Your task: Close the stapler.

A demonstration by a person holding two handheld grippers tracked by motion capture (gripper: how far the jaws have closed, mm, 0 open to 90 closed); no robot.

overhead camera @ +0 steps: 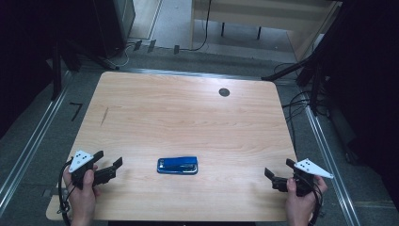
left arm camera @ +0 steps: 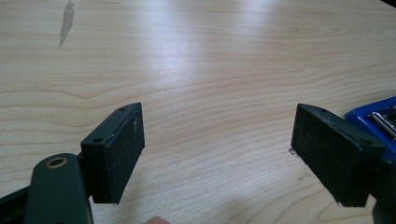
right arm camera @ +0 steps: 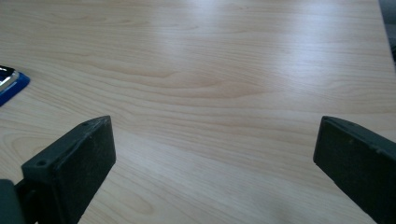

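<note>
Both hands sit at the near table edge; left gripper (overhead camera: pixel 109 164) rests at the near-left corner, jaws spread wide and holding nothing; right gripper (overhead camera: pixel 278 173) rests at the near-right corner, jaws likewise wide apart and empty; left gripper view confirms a broad gap between the pads (left arm camera: pixel 116 156) with bare wood in it; right gripper view shows the same, pads (right arm camera: pixel 74 161) well apart over bare wood.

Blue stapler (overhead camera: pixel 177 165) lies flat between the two grippers, long side across, apart from both, somewhat nearer the left one; in the left gripper view it (left arm camera: pixel 373 119) peeks in just past the right-hand jaw; in the right gripper view a corner (right arm camera: pixel 10 83) shows far off the left-hand jaw.

Beyond it, wooden table (overhead camera: pixel 188 108) is bare apart from a dark stain (overhead camera: pixel 104 116) ahead of the left gripper and a round cable hole (overhead camera: pixel 224 92) at the far side.

Risks, as judged: stapler is low and smooth, so a one-sided jaw contact would likely shove or spin it instead of gripping; a pinch near the hinged top could let it spring open; jaws coming in too steep may scrape the table.
</note>
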